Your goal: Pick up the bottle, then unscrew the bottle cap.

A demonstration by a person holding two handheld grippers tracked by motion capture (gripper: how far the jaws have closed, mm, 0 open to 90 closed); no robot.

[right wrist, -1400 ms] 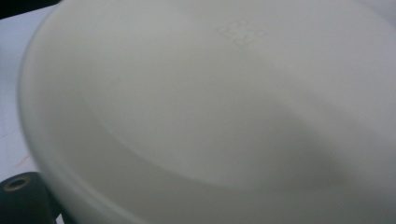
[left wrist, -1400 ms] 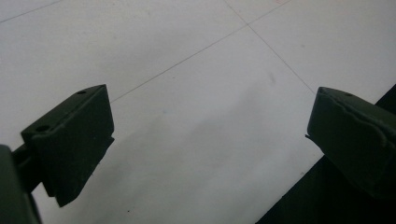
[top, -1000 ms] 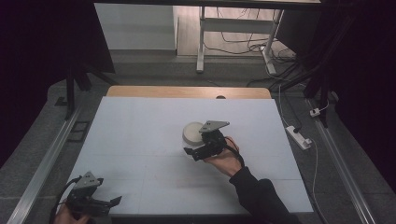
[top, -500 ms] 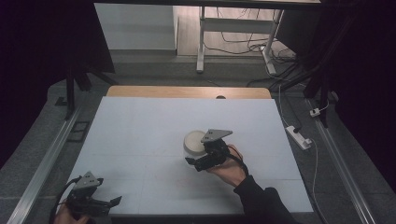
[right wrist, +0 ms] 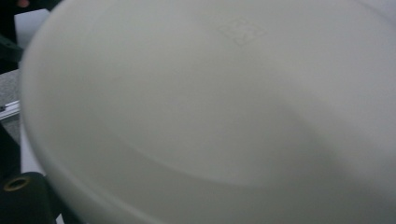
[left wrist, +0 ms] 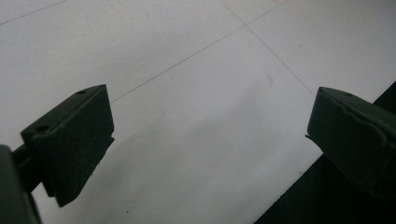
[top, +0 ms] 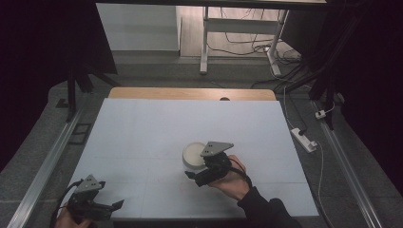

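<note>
- Right tongs point(top: 196, 176) are gripping a round white plastic bowl point(top: 194, 155) by its near rim, lens pressed close, probably for dragging it across the white table point(top: 142, 137).
- Left tongs point(top: 110, 205) are waiting wide open and holding nothing, well apart at the near edge.

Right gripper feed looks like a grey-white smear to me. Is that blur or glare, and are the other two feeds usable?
Right gripper view: blur, not glare; the white bowl sits too close, soft-edged, unevenly shaded. High view: sharp enough, dim surroundings, the bowl beside the right hand-held gripper readable on the table. Left gripper view: evenly lit, its dark pads slightly soft, wide apart.
</note>
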